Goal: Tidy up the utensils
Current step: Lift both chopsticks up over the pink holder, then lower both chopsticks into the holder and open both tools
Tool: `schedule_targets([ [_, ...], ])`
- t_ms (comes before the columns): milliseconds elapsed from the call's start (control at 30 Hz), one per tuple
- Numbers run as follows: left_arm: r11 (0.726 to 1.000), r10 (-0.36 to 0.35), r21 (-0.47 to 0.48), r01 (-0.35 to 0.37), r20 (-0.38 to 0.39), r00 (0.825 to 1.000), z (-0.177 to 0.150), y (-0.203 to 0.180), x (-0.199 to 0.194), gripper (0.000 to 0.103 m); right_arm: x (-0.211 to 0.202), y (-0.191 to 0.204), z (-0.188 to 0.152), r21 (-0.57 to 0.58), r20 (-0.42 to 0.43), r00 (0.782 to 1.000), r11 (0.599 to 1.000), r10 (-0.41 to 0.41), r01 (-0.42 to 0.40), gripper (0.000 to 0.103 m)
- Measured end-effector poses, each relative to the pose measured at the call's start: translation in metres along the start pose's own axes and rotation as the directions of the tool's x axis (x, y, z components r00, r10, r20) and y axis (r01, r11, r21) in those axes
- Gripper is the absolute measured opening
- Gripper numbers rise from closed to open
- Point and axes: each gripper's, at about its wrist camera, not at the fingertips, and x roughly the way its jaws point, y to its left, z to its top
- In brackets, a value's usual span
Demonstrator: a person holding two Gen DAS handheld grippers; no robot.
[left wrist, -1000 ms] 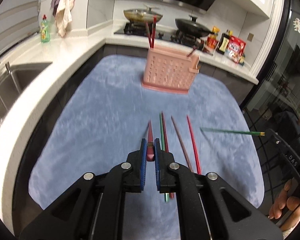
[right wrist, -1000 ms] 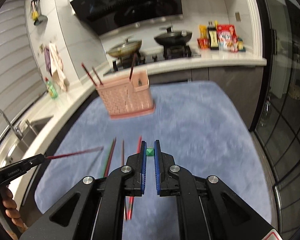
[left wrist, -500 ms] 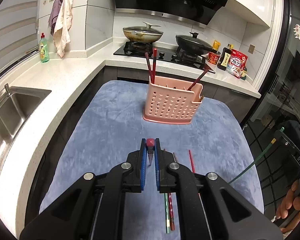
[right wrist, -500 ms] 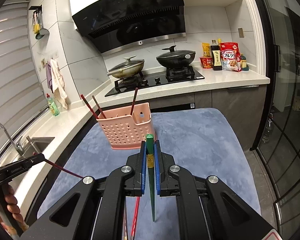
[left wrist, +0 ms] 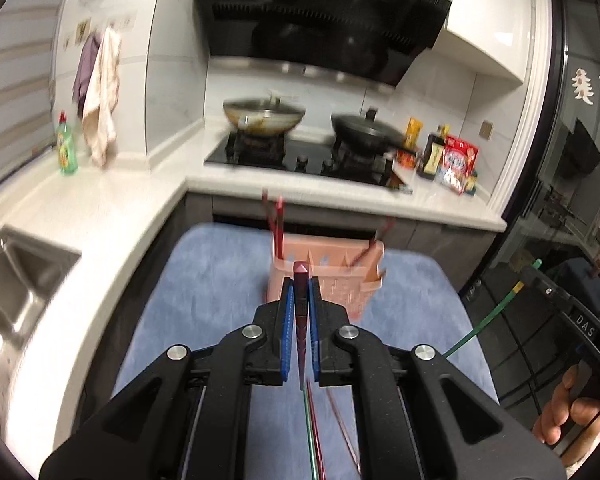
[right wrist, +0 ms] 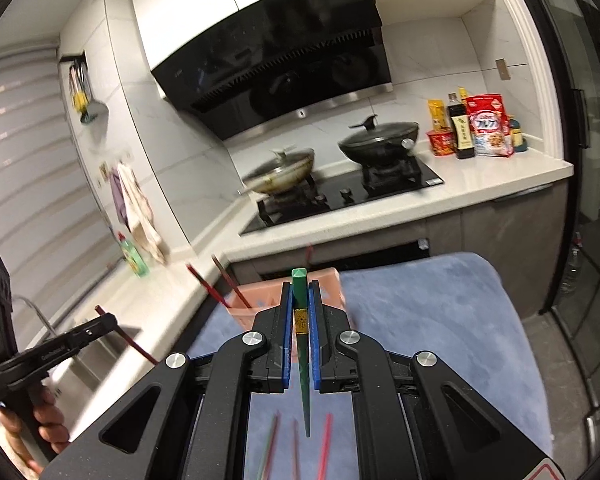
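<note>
Both grippers have risen since earlier. Left gripper [left wrist: 300, 304] clamps the red chopstick [left wrist: 301, 320], right gripper [right wrist: 300, 312] the green chopstick [right wrist: 302, 344], both raised level near the pink basket [left wrist: 352, 280].

White marble-look walls, black hood [right wrist: 276, 60] over stove [right wrist: 348, 196] w/ 2 pans, white L-shaped counter [left wrist: 100, 216], sink [left wrist: 16, 280] at left, blue mat [right wrist: 440, 320] in front.

I grip a dark red chopstick [left wrist: 300, 312] upright in my left claw and a green chopstick [right wrist: 301, 344] in my right; more chopsticks [right wrist: 296, 446] lie on the blue mat before the pink basket [left wrist: 352, 284], which already holds several.
</note>
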Motion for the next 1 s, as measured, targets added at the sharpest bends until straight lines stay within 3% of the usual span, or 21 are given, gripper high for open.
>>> schedule_targets([
  [200, 1.0, 0.001, 0.014, -0.002, 0.123, 0.992, 0.058, -0.009, 0.004, 0.007, 0.03, 0.01, 0.047, 0.029, 0.069, 0.997, 0.998, 0.044, -0.046, 0.007],
  [433, 1.0, 0.005, 0.027, -0.011, 0.196, 0.981, 0.1, -0.016, 0.034, 0.007, 0.07, 0.026, 0.09, 0.013, 0.136, 0.99, 0.999, 0.047, -0.049, 0.007],
  [667, 0.999, 0.032, 0.018, -0.035, 0.172, 0.985, 0.108, -0.009, 0.085, 0.007, 0.118, 0.024, 0.098, 0.018, 0.125, 0.992, 1.0, 0.018, -0.02, 0.007],
  [1000, 0.999, 0.036, 0.01, -0.037, 0.109, 0.993, 0.089, 0.004, 0.125, 0.007, 0.167, 0.016, 0.069, -0.002, 0.023, 0.999, 1.0, -0.028, 0.028, 0.007],
])
